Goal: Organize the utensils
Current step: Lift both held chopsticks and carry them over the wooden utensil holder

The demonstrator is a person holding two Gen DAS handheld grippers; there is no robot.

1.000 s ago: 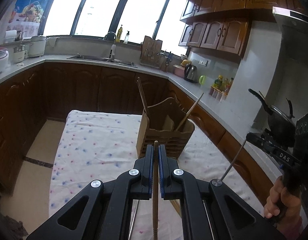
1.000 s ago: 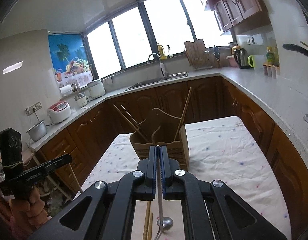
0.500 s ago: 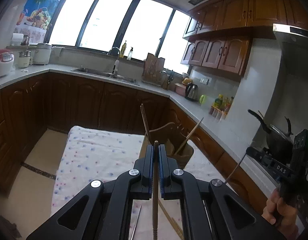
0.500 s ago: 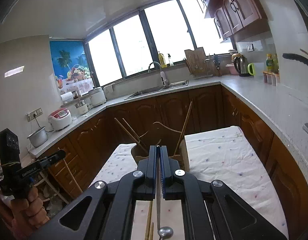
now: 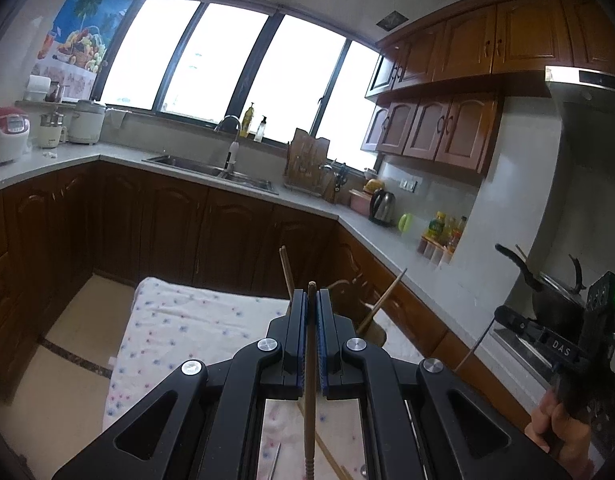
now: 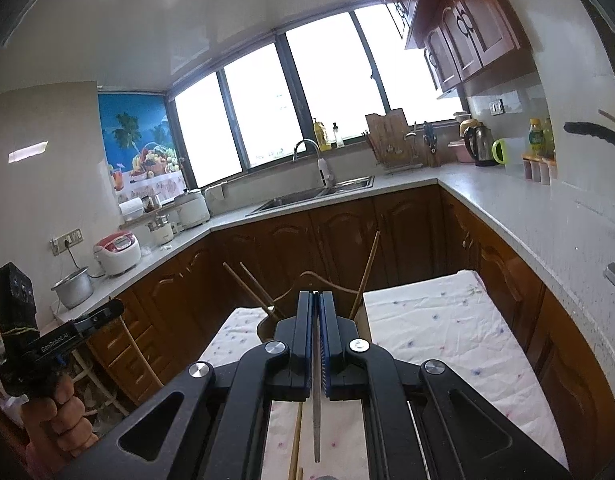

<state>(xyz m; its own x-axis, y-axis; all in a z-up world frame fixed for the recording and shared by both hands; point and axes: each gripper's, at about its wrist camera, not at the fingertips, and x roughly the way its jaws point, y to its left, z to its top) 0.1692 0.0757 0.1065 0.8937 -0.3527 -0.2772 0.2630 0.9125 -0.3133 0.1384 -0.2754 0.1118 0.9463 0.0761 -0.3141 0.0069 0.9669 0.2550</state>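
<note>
The brown wooden chopstick [image 5: 309, 380] stands clamped between the closed jaws of the left gripper [image 5: 311, 300], its tip just clearing the fingertips at 12 o'clock and its ridged lower end hanging toward 6 o'clock over the table. The thin silver metal utensil handle [image 6: 315, 400] is pinched the same way in the right gripper [image 6: 315, 300], whose jaws are pressed together on it; what kind of utensil it is cannot be told.

Just beyond both grippers, at 12 o'clock from each, sits the brown wooden utensil holder [image 6: 307, 284], largely hidden behind the fingers. Three wooden chopsticks [image 6: 367, 272] lean out of it: in the right wrist view, two toward 10 o'clock and one toward 1 o'clock.

The holder rests on a white tablecloth with small blue and pink dots [image 6: 447, 328]. More loose wooden sticks [image 5: 327, 452] lie on the cloth under the left gripper, toward 6 o'clock.

In the left wrist view, the person's right hand [image 5: 559, 428] grips the other tool's handle at 4 o'clock; in the right wrist view, the left hand [image 6: 59, 412] holds its handle at 8 o'clock.

Around the table runs a grey countertop [image 5: 347, 216] over dark brown wooden cabinets, with a steel sink [image 6: 307, 196] under the bright windows at 12 o'clock, a steel kettle [image 6: 481, 146] toward 2 o'clock, and a white-and-red rice cooker [image 6: 117, 252] toward 9 o'clock.
</note>
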